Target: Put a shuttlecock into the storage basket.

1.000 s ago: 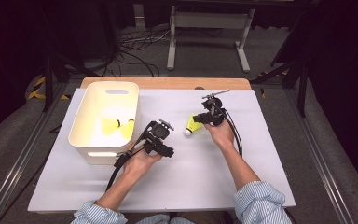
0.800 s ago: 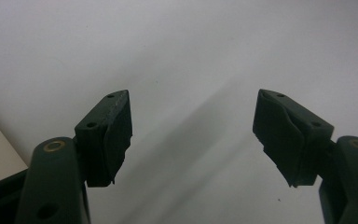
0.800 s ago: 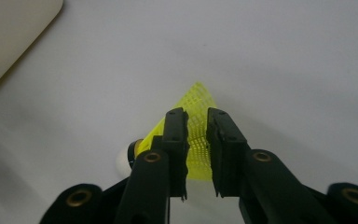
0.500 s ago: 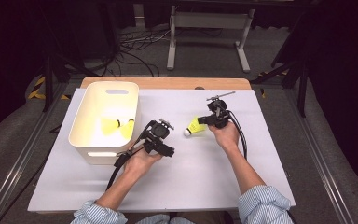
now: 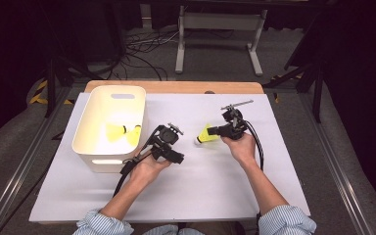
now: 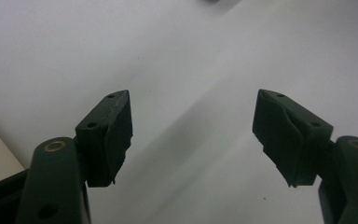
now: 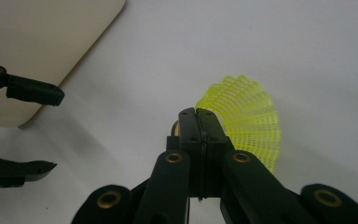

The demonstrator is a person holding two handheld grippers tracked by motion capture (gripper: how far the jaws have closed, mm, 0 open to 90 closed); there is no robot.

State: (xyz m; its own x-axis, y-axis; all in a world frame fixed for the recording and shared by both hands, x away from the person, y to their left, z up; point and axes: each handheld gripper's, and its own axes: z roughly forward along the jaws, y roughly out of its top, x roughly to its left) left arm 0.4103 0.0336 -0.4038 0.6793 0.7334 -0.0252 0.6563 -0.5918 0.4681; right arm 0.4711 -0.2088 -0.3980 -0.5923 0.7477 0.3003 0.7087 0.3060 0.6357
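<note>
**Thin pinch on the shuttlecock: watch the carry to the bin**

On your left, the white bin (image 5: pixel 110 128) already holds two yellow shuttlecocks (image 5: pixel 122 133), and your left gripper (image 5: pixel 169 147) waits just beside its near corner with jaws spread wide and nothing between them. To the right, your right gripper (image 7: pixel 200 122) has just been closing and is now clamped on the edge of the yellow shuttlecock's (image 7: pixel 247 119) mesh skirt, held above the white table (image 5: pixel 215 181). That skirt looks soft, so the grip could slip or the shuttlecock swing out if you move sharply. Your path to the bin also crosses the left gripper; a brush there could knock it loose short of the rim.
</note>
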